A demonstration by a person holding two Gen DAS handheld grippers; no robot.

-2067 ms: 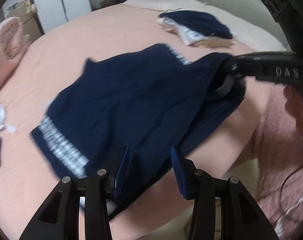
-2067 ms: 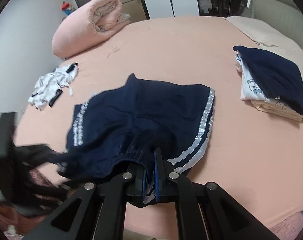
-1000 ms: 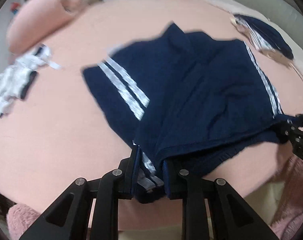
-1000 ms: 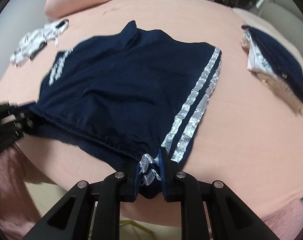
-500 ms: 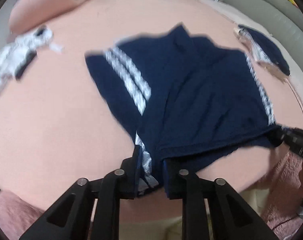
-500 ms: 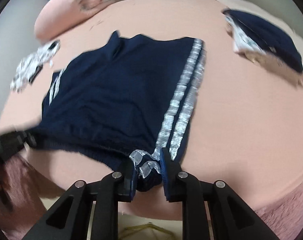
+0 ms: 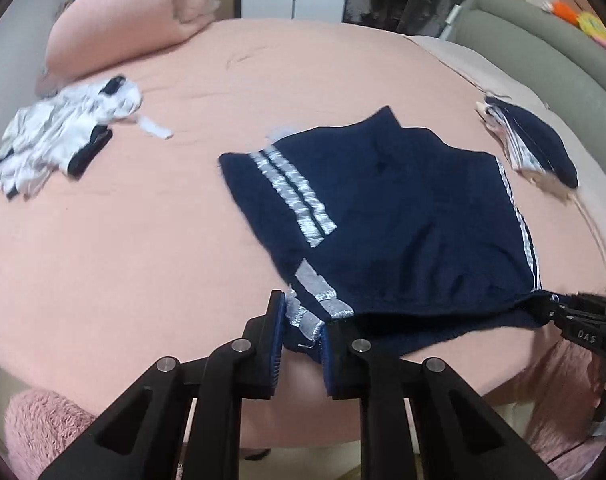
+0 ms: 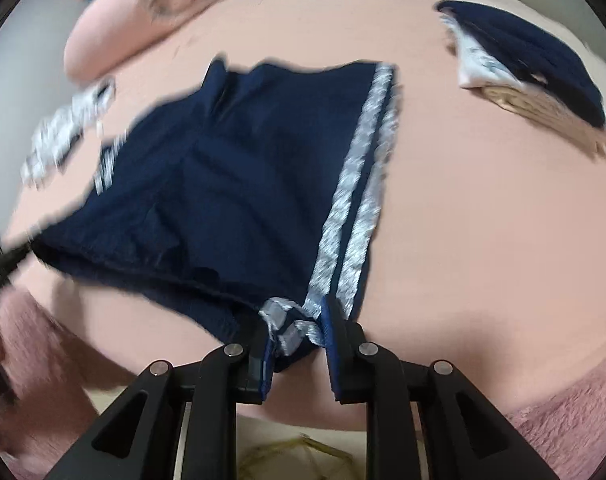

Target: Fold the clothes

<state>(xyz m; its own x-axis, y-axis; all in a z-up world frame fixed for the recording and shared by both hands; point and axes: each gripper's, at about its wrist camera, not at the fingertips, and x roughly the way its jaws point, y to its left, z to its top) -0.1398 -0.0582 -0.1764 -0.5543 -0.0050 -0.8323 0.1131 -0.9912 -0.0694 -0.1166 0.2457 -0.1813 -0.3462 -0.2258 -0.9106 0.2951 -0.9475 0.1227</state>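
Navy shorts with silver side stripes [image 7: 399, 224] lie spread on the pink bed [image 7: 115, 248], waistband at the near edge. My left gripper [image 7: 301, 328] is shut on the left waistband corner. My right gripper [image 8: 297, 328] is shut on the right waistband corner; it also shows in the left wrist view [image 7: 583, 324] at the right edge. The shorts [image 8: 231, 184] stretch flat between both grippers. The left gripper shows blurred at the left in the right wrist view [image 8: 7, 264].
A stack of folded clothes with a navy piece on top [image 7: 531, 148] [image 8: 527, 56] sits at the right. A crumpled white and black garment [image 7: 59, 140] lies at the left. A rolled pink blanket [image 7: 131, 28] is at the back. Fuzzy pink fabric [image 8: 563, 420] hangs below the bed edge.
Both grippers have pulled the waistband toward the near edge and apart, laying the shorts flatter. The right wrist view is blurred with motion.
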